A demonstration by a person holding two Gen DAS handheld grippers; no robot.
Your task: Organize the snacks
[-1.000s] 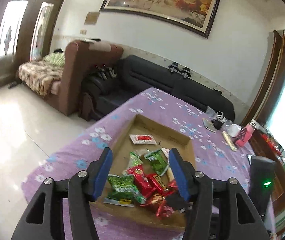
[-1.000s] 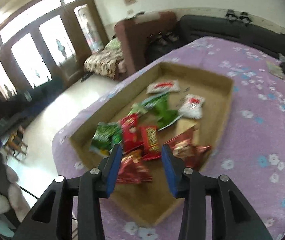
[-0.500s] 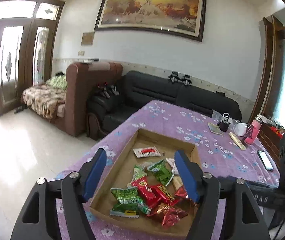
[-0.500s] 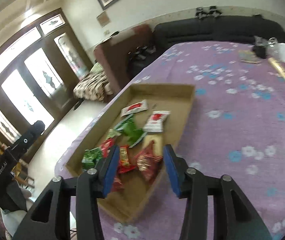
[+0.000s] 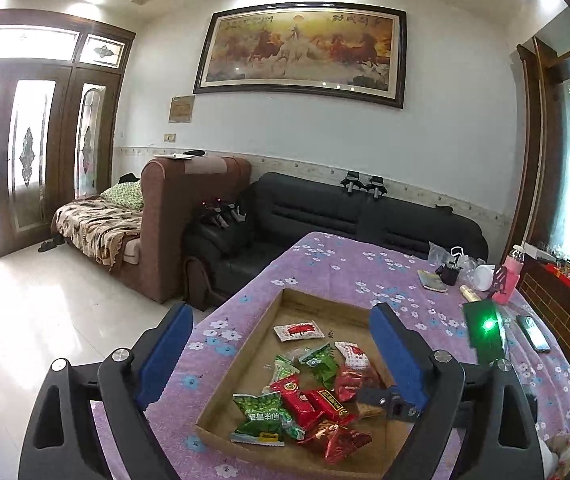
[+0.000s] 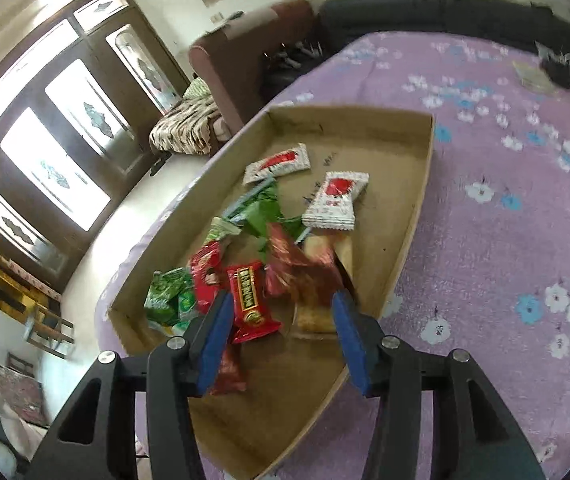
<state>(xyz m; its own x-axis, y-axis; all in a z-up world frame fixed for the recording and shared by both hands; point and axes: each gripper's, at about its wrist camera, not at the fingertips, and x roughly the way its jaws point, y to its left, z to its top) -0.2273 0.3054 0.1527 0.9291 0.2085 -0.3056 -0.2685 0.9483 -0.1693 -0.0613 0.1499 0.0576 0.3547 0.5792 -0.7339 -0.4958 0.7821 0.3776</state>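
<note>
A shallow cardboard tray (image 5: pixel 245 364) (image 6: pixel 413 216) lies on the purple flowered table. It holds several snack packets: green ones (image 5: pixel 261 416) (image 6: pixel 167 294), red ones (image 5: pixel 325 402) (image 6: pixel 249 294), and white ones with red print (image 5: pixel 299 330) (image 6: pixel 335 200). My left gripper (image 5: pixel 281 352) is open and empty, raised above the tray's near end. My right gripper (image 6: pixel 281 332) is open and empty, low over the red packets at the tray's near end. The right gripper's tip (image 5: pixel 385 398) shows in the left wrist view, inside the tray.
The purple tablecloth (image 6: pixel 505 200) spreads to the right of the tray. At the far right end stand a pink bottle (image 5: pixel 509 280), a cup, a booklet and a phone (image 5: pixel 533 332). A black sofa (image 5: pixel 365 216) and a brown sofa (image 5: pixel 189 216) stand beyond the table.
My left gripper has risen and pulled back, and its jaws stand wider apart. My right gripper has come down closer to the red packets in the tray.
</note>
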